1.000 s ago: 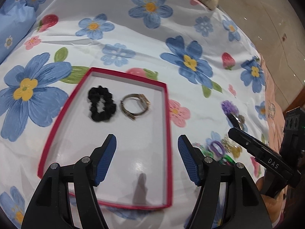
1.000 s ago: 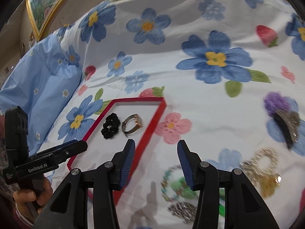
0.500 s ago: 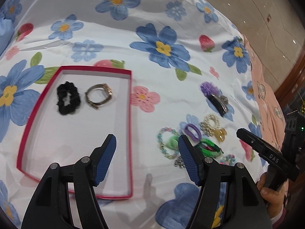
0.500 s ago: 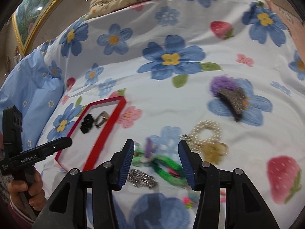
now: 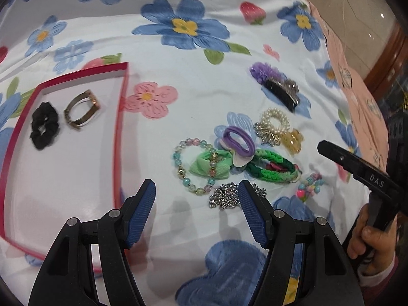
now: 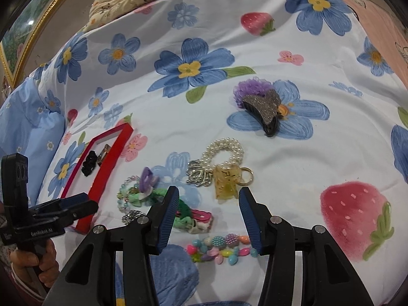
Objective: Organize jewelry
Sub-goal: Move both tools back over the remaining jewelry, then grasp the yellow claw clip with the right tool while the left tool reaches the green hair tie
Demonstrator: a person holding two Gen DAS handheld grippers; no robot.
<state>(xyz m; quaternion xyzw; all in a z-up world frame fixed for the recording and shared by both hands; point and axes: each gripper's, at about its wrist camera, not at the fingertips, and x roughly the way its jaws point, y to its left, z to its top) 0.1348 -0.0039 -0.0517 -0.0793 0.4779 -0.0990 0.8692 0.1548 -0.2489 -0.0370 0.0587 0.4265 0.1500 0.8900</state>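
Red-rimmed tray (image 5: 122, 117) on the flowered bedspread (image 5: 178, 81), two pieces inside, the rest loose on the bed.

The tray held a black scrunchie (image 5: 44, 128) and, just beside it, a metal bangle (image 5: 81, 113); the remainder of its white floor was bare. To its right lay the unsorted pile: a beaded bracelet (image 5: 193, 168), a purple hair tie (image 5: 238, 141), a green braided band (image 5: 271, 169), a pearl scrunchie (image 5: 275, 123), a silver chain (image 5: 229, 196) and a glittery claw clip (image 6: 264, 111). The left gripper (image 5: 197, 209) hovered with fingers closing on nothing; the right gripper (image 6: 209, 216) was released, also grasping nothing, above a string of coloured beads (image 6: 219, 248).
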